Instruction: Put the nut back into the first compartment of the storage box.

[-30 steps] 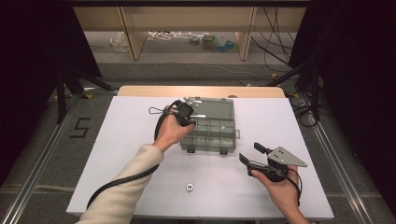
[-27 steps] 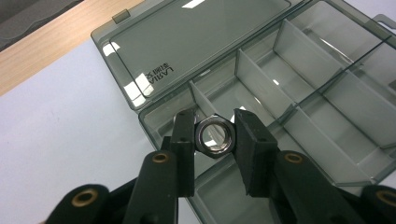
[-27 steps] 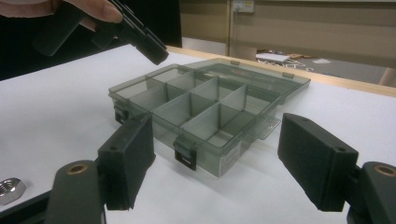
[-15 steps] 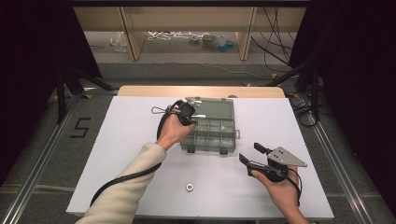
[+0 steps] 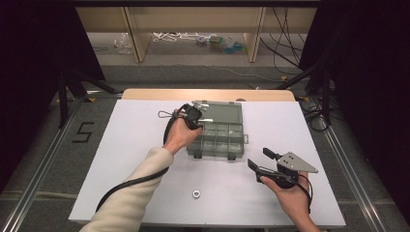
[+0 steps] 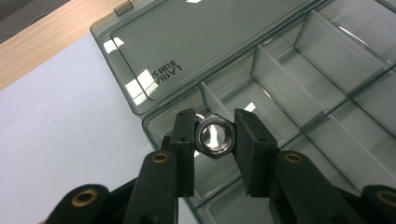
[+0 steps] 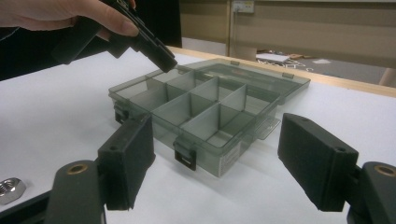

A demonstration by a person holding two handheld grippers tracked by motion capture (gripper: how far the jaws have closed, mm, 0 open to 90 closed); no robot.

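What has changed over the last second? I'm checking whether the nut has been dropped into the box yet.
Hardly anything. The left gripper stays shut on the nut, over a corner compartment of the open box next to the lid; at most it shifted a touch. The right gripper stays open beside the box, and the spare nut lies where it was on the table.

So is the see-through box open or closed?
Open. The box has its lid lying flat behind it, the dividers are uncovered, and the left gripper holds a nut above one compartment.
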